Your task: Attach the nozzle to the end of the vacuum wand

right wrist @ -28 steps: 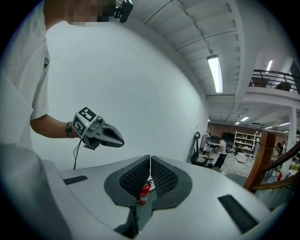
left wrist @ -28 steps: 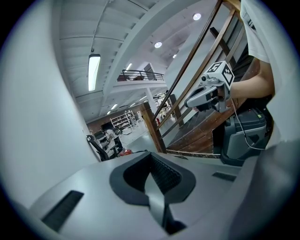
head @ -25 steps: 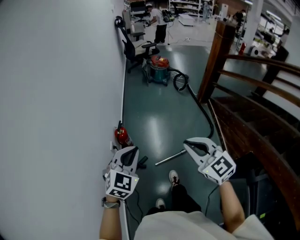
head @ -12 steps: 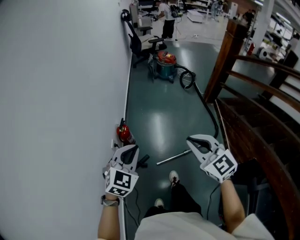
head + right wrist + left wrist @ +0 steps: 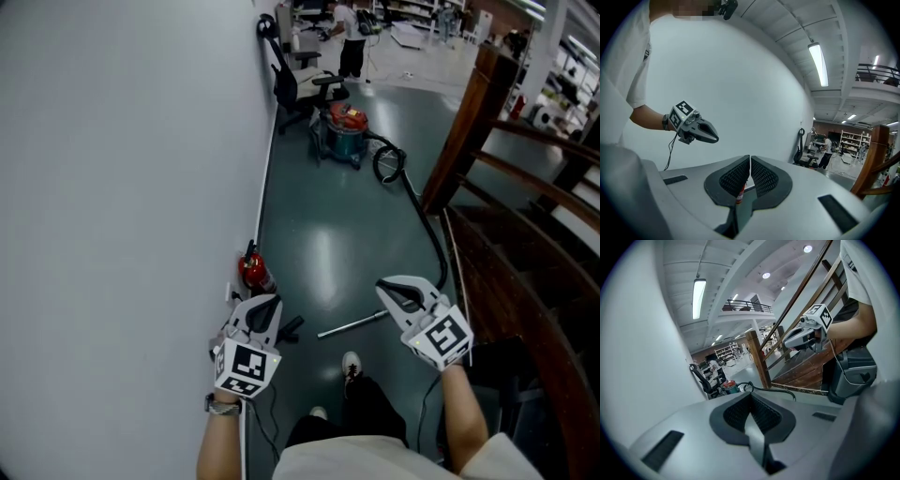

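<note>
A silver vacuum wand [image 5: 352,324] lies on the dark green floor between my two grippers in the head view. A short black piece [image 5: 292,327], which looks like the nozzle, lies on the floor left of the wand's near end. My left gripper [image 5: 268,302] is held above the floor near the white wall, shut and empty. My right gripper [image 5: 383,287] hangs over the wand's far end, also shut and empty. The left gripper view shows closed pads [image 5: 751,397] and the right gripper [image 5: 806,331] beyond them. In the right gripper view the left gripper [image 5: 696,129] shows against the wall.
A red fire extinguisher [image 5: 253,272] stands by the wall ahead of my left gripper. Further on are a teal and red vacuum cleaner [image 5: 345,131], its black hose [image 5: 422,220], an office chair [image 5: 300,89] and a person [image 5: 353,23]. A wooden staircase [image 5: 506,253] runs along the right.
The view has moved forward along the wall, so the vacuum cleaner and extinguisher sit lower in the picture. Both grippers have dropped a little and stay shut.
</note>
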Demonstrator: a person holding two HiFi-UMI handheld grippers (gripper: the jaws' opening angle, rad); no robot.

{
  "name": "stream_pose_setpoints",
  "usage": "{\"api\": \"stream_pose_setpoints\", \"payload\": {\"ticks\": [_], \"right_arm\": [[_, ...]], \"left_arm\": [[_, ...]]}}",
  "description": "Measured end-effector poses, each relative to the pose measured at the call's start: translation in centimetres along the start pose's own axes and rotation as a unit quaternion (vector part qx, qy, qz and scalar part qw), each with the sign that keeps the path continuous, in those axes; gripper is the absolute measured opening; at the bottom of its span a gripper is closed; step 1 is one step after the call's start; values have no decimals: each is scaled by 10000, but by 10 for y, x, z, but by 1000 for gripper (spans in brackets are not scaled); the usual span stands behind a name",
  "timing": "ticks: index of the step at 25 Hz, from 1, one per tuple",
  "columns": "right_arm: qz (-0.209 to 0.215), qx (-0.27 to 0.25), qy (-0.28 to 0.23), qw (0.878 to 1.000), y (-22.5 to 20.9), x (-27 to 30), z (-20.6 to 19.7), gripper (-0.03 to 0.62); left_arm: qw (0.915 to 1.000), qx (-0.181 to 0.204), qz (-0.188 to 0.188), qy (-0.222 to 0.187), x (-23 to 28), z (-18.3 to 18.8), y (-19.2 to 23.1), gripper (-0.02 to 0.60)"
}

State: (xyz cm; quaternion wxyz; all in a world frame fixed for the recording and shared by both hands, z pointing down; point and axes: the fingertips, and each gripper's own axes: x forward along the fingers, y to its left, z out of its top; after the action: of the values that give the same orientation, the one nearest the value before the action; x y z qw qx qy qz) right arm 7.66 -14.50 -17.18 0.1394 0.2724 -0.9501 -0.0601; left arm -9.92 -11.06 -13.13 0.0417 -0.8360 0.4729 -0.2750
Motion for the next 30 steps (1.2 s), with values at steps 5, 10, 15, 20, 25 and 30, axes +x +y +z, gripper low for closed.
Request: {"api": "stream_pose_setpoints", "payload": {"ticks": [5, 10, 15, 20, 25, 30], "right_arm": [[-42, -5, 13, 10000, -16, 12, -18, 28], [-2, -33, 161, 9999, -28, 24, -47, 28], [133, -122, 319, 9993, -34, 47, -85, 28], [298, -81, 385, 9988, -36, 71, -125, 28], [422, -124, 361, 9984, -36, 95, -158, 28], [481, -214, 292, 9982, -34, 119, -196, 28]], "left_arm": [[10000, -23, 30, 58, 24, -12, 5, -2], [9999, -28, 72, 110, 46, -26, 5, -2], [9998, -83, 81, 147, 77, -55, 3, -2], [9997, -96, 28, 244, 110, -90, -1, -2], [9995, -83, 29, 293, 136, -122, -6, -2], [9994, -77, 47, 334, 164, -163, -9, -2]]}}
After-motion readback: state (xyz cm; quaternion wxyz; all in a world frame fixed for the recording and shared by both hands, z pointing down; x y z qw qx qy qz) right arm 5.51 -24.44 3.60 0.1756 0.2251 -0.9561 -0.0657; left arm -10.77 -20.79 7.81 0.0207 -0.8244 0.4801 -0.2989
